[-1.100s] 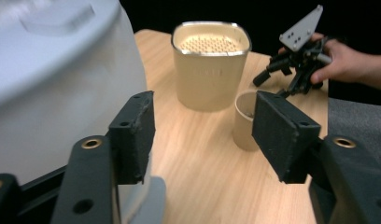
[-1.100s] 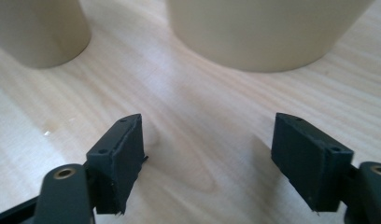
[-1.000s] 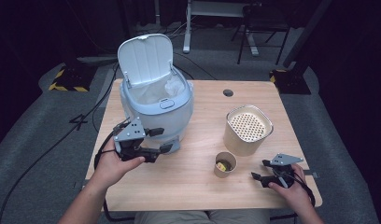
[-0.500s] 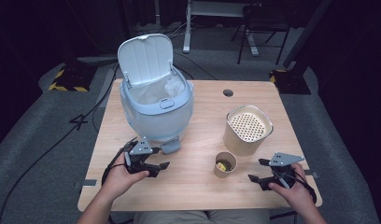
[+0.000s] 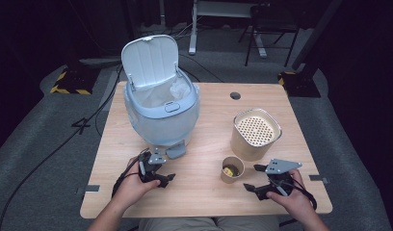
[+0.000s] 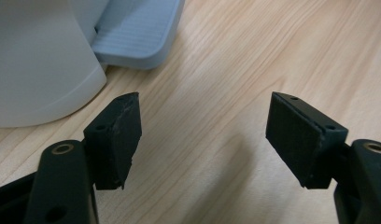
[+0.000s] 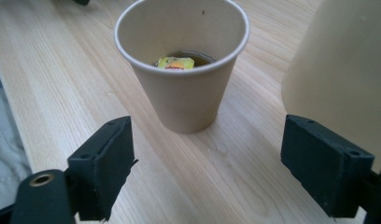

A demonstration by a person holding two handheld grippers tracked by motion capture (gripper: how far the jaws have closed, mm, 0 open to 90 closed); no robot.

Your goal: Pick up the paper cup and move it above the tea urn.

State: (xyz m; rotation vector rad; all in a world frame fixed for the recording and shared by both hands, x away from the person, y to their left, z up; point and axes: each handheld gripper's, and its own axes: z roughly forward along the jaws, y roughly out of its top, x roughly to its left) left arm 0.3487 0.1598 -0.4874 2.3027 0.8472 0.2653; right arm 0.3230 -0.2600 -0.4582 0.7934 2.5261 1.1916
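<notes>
Paper cup (image 7: 181, 65) beside canister (image 5: 255, 134) | bin (image 5: 161, 113) left | both tools wide, empty

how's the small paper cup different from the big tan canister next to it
The paper cup is much shorter and narrower than the tan canister. The paper cup is open-topped, with a small yellow piece lying at its bottom; the tan canister's top is covered by a perforated insert. The paper cup stands nearer the right gripper, the tan canister farther back. Both are tan, round and upright on the wooden table.
</notes>
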